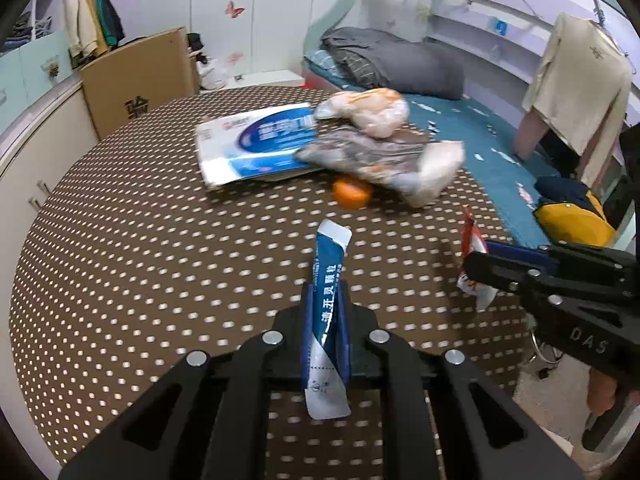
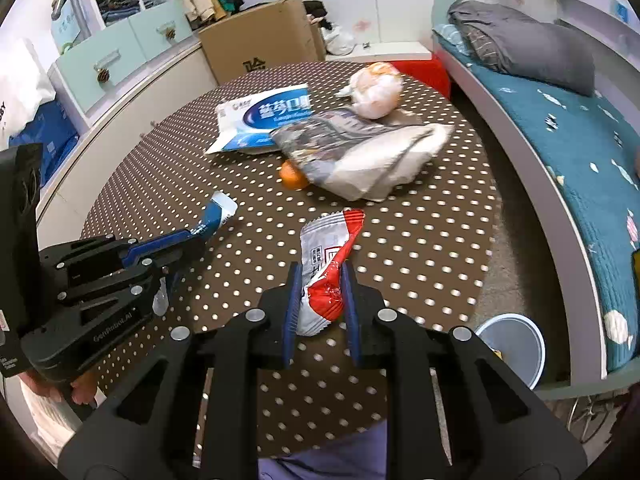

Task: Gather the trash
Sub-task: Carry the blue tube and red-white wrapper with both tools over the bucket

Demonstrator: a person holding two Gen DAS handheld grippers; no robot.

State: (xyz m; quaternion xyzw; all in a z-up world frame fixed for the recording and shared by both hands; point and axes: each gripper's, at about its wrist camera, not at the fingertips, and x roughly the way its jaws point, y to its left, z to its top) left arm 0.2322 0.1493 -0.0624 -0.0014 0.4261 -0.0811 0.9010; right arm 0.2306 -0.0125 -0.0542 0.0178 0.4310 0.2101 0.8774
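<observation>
While both tools are loaded, the left gripper is clamped on one blue sachet at lower centre, and the right gripper pinches one red-and-white wrapper mid-length. Both items appear light, limp and slick; a mid-body hold looks soundest. At upper centre of the dotted table lie three further packages and one orange. One bin stands lower right.

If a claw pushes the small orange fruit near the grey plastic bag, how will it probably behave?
The orange fruit looks round and smooth, so it would probably roll on the dotted tablecloth rather than slide. It sits partly under the crumpled grey plastic bag, which may stop or deflect it. It seems firm, so a gentle push should not crush it.
</observation>
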